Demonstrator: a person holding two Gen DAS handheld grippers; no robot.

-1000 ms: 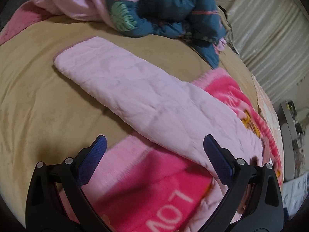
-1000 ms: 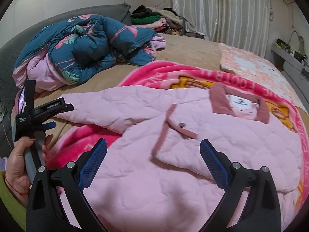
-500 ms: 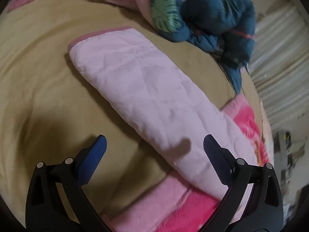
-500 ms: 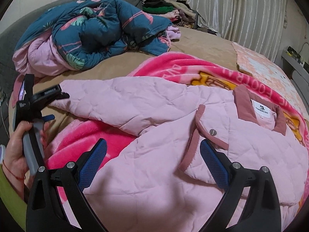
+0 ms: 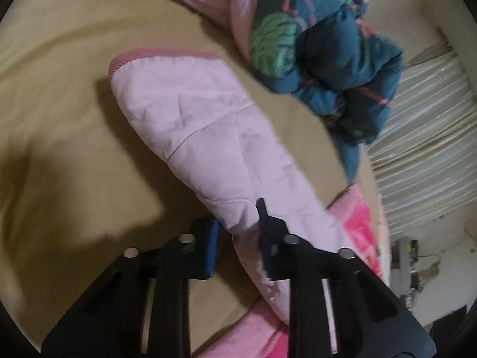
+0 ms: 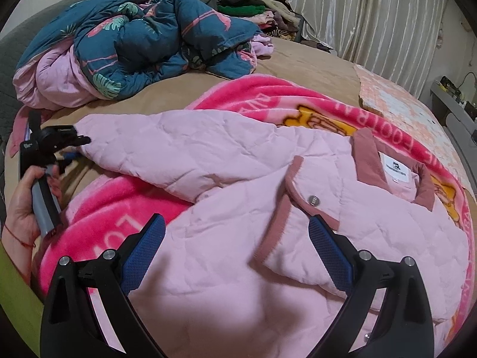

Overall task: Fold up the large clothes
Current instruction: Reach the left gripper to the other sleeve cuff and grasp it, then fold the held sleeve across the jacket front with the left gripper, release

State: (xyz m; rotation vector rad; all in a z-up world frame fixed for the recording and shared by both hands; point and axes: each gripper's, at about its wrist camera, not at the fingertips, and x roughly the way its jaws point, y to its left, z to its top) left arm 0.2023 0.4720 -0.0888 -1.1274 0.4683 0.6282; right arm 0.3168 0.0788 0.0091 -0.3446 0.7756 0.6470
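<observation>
The left gripper (image 5: 238,226), wide a second ago, now pinches the jacket's sleeve (image 5: 208,137); the right gripper (image 6: 235,253) hovers spread over the jacket (image 6: 238,208).

Left gripper (image 5: 238,226) fingers pinch the pink sleeve (image 5: 214,149) — tan bedsheet (image 5: 59,95) beneath.

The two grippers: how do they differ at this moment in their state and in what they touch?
The left gripper has its fingers closed on the pink jacket's sleeve; the right gripper has its fingers wide apart and holds nothing. The left one is at the sleeve, which lies over the tan bed cover; the right one hovers above the jacket's body. Both have black frames with blue pads.
</observation>
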